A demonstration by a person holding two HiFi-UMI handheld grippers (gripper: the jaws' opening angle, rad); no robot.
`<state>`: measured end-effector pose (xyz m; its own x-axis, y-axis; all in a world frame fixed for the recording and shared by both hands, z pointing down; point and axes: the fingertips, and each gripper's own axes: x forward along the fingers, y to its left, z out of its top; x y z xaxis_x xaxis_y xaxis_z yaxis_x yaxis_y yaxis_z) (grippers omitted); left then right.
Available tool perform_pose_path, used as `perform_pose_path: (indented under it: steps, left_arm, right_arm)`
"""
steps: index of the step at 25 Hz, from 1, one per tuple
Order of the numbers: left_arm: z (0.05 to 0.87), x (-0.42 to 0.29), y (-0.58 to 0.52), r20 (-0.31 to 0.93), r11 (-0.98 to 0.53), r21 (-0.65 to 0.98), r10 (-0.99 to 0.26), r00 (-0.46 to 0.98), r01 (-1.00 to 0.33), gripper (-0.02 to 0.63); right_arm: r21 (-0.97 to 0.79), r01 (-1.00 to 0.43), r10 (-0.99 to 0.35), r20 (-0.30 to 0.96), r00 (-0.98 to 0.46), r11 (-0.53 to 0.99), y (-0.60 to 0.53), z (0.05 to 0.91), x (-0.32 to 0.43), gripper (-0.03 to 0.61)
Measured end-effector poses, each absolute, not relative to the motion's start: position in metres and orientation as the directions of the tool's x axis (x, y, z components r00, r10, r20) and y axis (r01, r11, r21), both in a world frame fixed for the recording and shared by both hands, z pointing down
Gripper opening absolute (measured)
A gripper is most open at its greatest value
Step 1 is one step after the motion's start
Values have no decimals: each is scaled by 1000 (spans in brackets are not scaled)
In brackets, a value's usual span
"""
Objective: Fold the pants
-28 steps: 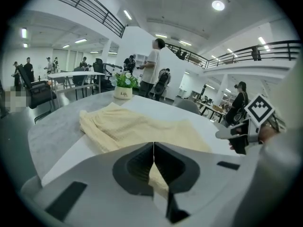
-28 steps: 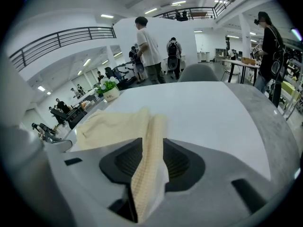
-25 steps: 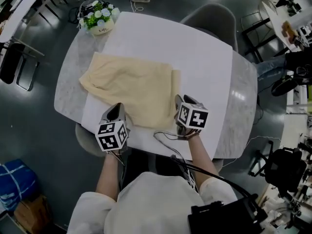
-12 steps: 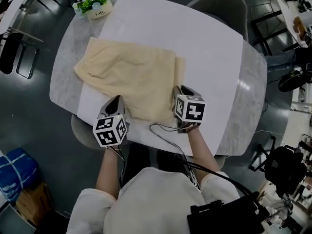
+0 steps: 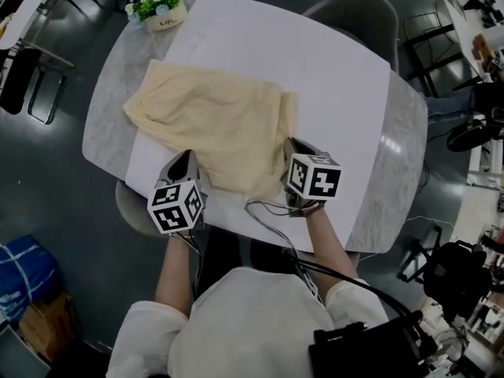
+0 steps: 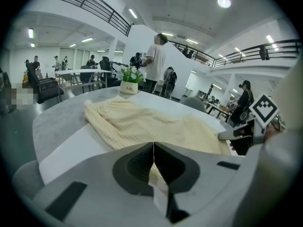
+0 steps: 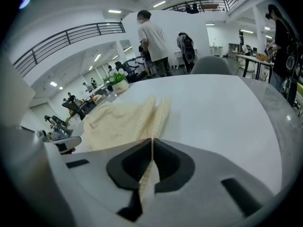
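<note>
Cream pants (image 5: 216, 124) lying flat on a white sheet (image 5: 323, 77) toward the table (image 5: 106, 124) left edge, left gripper (image 5: 188, 156) pinching their near hem, right gripper (image 5: 290, 145) jaws just closed onto the near right corner fabric, flowerpot (image 5: 161, 8) at far left corner.

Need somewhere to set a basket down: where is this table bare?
Widest: the white mat right of the pants, out to the table's marble rim; the strip beyond the pants is free too. Crowded: the near edge, where the left gripper and the right gripper, its jaws just closed, both pinch the pants, and the far-left corner with the flower pot.
</note>
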<state>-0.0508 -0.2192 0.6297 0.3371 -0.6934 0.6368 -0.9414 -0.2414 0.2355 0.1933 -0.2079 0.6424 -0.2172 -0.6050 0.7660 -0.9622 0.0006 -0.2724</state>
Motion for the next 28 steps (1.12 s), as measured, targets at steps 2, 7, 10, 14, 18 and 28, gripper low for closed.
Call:
perform_pose_path:
  steps: [2, 7, 10, 14, 18, 28]
  left_arm:
    - [620, -54, -219, 624, -240, 238, -705, 337, -941, 9]
    - [594, -64, -218, 590, -238, 239, -735, 335, -942, 9]
    - [579, -75, -216, 576, -236, 238, -747, 332, -942, 9]
    - [560, -97, -214, 560, -223, 241, -763, 323, -945, 9]
    - [543, -123, -215, 542, -205, 246, -781, 310, -947, 9]
    - [525, -186, -229, 511, -169, 277, -808, 293, -946, 9]
  right_arm:
    - [-280, -960, -619, 751, -230, 18, -210, 628, 187, 3]
    - [-292, -953, -645, 712, -277, 86, -223, 592, 160, 2]
    - [-307, -943, -660, 684, -311, 126, -232, 568, 139, 2]
    - [-293, -939, -674, 659, -335, 181, -246, 537, 110, 2]
    - [-282, -933, -674, 646, -357, 224, -261, 515, 78, 2]
    - [-242, -932, -674, 644, -362, 270, -298, 493, 1, 2]
